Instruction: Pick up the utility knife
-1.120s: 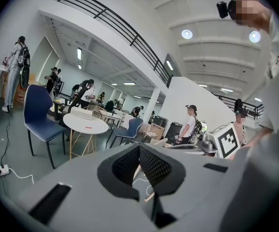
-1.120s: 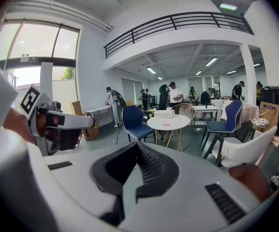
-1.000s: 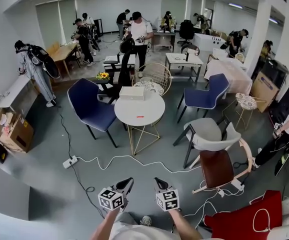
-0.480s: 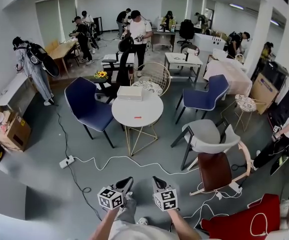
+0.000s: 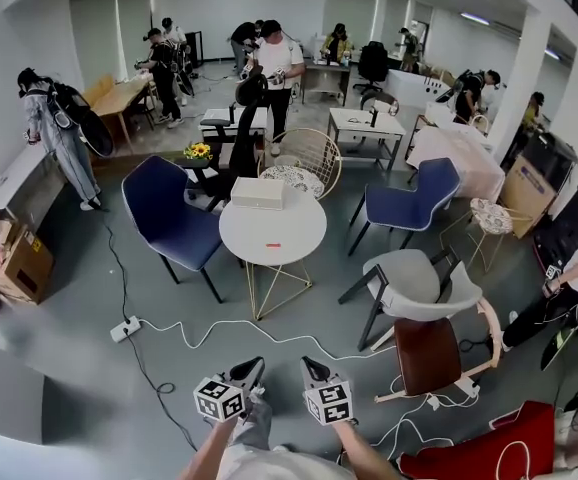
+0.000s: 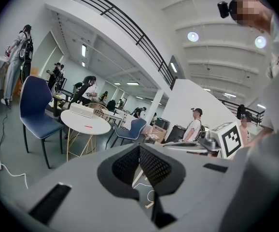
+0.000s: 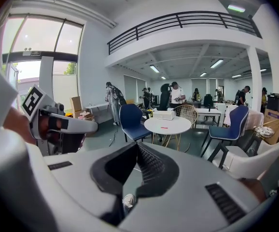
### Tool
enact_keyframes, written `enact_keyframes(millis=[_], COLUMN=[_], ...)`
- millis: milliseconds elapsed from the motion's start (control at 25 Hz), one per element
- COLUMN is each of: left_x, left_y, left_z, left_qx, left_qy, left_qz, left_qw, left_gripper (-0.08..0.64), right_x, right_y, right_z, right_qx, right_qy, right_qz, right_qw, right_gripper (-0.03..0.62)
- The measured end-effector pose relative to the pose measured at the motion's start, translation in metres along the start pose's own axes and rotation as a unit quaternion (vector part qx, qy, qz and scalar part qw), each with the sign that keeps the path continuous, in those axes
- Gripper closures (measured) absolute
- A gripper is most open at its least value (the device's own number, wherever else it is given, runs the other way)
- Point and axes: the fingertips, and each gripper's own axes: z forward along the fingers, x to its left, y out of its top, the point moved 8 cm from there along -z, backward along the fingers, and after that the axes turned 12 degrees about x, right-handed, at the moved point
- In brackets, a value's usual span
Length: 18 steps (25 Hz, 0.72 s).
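Observation:
The utility knife (image 5: 272,245) is a small red bar lying on the round white table (image 5: 304,230) ahead of me, near its front edge. It also shows as a red mark in the left gripper view (image 6: 87,126) and the right gripper view (image 7: 164,127). My left gripper (image 5: 255,365) and right gripper (image 5: 309,366) hang side by side low in the head view, well short of the table. Both point toward it, jaws shut and empty. In their own views the left gripper (image 6: 139,148) and right gripper (image 7: 137,146) have their tips together.
A white box (image 5: 257,192) lies at the table's far side. Blue chairs (image 5: 169,218) (image 5: 407,203) flank the table; a grey chair (image 5: 419,283) and a brown one (image 5: 427,353) stand to the right. White cables (image 5: 219,328) and a power strip (image 5: 124,329) cross the floor. Several people work behind.
The whole view has advanced toward the round table, which now sits slightly nearer and lower. Both grippers keep their place side by side and stay shut.

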Motion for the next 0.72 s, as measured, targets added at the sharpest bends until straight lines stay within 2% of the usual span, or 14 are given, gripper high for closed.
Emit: enact_keyframes(millis=[400, 720], left_x=[0.059, 0.117], left_y=[0.033, 0.079], left_z=[0.024, 0.046], left_qx=[-0.002, -0.008], left_qy=[0.001, 0.001], left_qz=[-0.01, -0.019], left_qw=[0.9999, 0.9998], left_gripper=[0.548, 0.548], right_x=[-0.017, -0.03], right_y=[0.034, 0.09], right_z=[0.061, 0.119], right_qx=[0.015, 0.02], right_qy=[0.003, 0.008], right_qz=[0.0, -0.013], right_qw=[1.0, 1.0], right_gripper=[0.575, 0.575])
